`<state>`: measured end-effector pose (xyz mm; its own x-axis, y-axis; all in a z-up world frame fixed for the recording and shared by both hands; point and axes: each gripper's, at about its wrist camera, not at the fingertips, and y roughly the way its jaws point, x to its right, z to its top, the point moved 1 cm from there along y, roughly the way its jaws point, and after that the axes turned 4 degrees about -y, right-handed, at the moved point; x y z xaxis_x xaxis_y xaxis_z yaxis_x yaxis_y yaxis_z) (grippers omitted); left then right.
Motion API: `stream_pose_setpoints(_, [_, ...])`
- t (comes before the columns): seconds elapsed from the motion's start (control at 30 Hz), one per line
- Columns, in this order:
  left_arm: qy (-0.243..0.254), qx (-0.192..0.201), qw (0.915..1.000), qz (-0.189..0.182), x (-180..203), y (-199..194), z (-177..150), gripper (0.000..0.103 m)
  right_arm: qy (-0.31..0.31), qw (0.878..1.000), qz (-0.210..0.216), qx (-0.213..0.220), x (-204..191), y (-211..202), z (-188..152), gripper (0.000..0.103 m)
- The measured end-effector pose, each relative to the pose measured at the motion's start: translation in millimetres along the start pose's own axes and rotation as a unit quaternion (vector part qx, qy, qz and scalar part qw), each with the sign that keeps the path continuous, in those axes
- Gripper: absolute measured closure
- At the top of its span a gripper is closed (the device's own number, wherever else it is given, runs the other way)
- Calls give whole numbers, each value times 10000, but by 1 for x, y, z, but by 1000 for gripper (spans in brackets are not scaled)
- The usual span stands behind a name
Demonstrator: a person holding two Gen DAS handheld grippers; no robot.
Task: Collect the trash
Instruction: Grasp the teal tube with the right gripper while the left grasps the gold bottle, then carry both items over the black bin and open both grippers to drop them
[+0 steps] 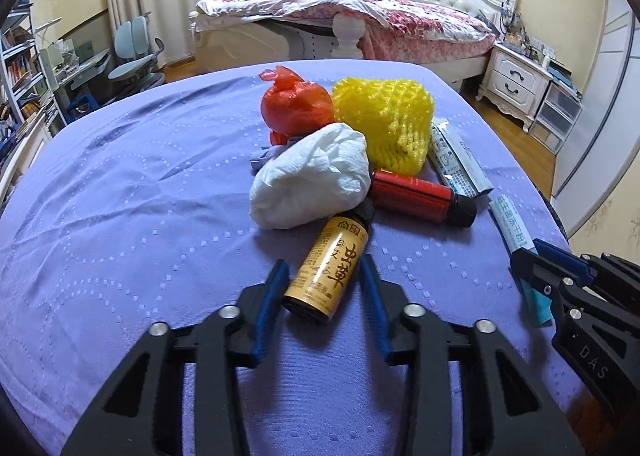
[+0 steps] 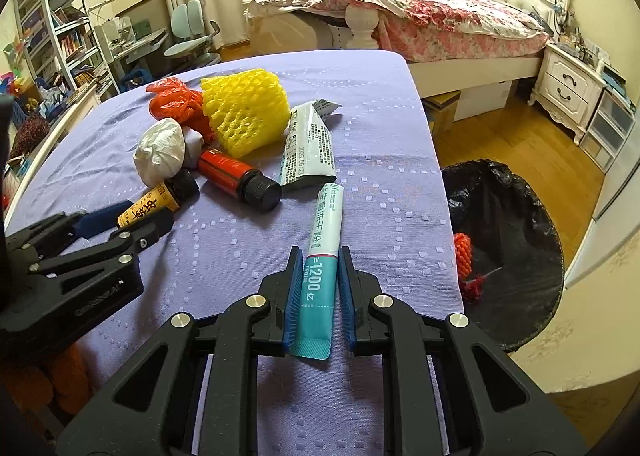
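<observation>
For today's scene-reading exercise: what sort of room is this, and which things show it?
Most likely a home bedroom: a white tufted-headboard bed with floral quilt, a white two-drawer nightstand, and a study desk with pale blue chair.

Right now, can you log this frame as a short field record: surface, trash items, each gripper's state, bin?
surface: purple tablecloth
left hand-held gripper: open, straddling amber bottle
right hand-held gripper: pads beside teal sachet, grip uncertain
other trash: white tissue wad, red bottle, yellow foam net, orange bag
bin: black-lined bin, right of table, some trash inside
</observation>
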<state>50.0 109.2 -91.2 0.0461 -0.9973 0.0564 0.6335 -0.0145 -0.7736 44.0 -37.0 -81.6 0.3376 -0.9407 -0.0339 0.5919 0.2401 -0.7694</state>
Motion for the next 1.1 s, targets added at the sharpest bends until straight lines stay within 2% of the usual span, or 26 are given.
stream_pose_setpoints(0.07, [83,6,9999,-87,2,-2,-3,76,2,10000,5,3,0,0,0,85])
stream_pose_setpoints(0.4, [85,173,9996,-196,7,-22,-20,75,25,10000,8,59,1,-5,-3,86])
stream_pose_setpoints(0.47, [46,190,9996,-226,7,-26,-24,75,14,10000,25,59,0,-7,-4,89])
stream_pose_setpoints(0.5, [26,209,9995,-239,6,-29,-26,75,11,10000,24,68,0,-8,-5,94])
stream_pose_setpoints(0.57, [10,251,9994,-256,7,-34,-28,75,12,10000,15,78,0,-10,-6,94])
stream_pose_setpoints(0.9, [-45,541,9979,-353,14,-52,-22,76,92,9995,-5,287,6,-27,-8,95])
stream_pose_setpoints(1.1, [50,769,9958,-503,31,-60,-12,75,260,9984,-105,486,26,-43,-5,95])
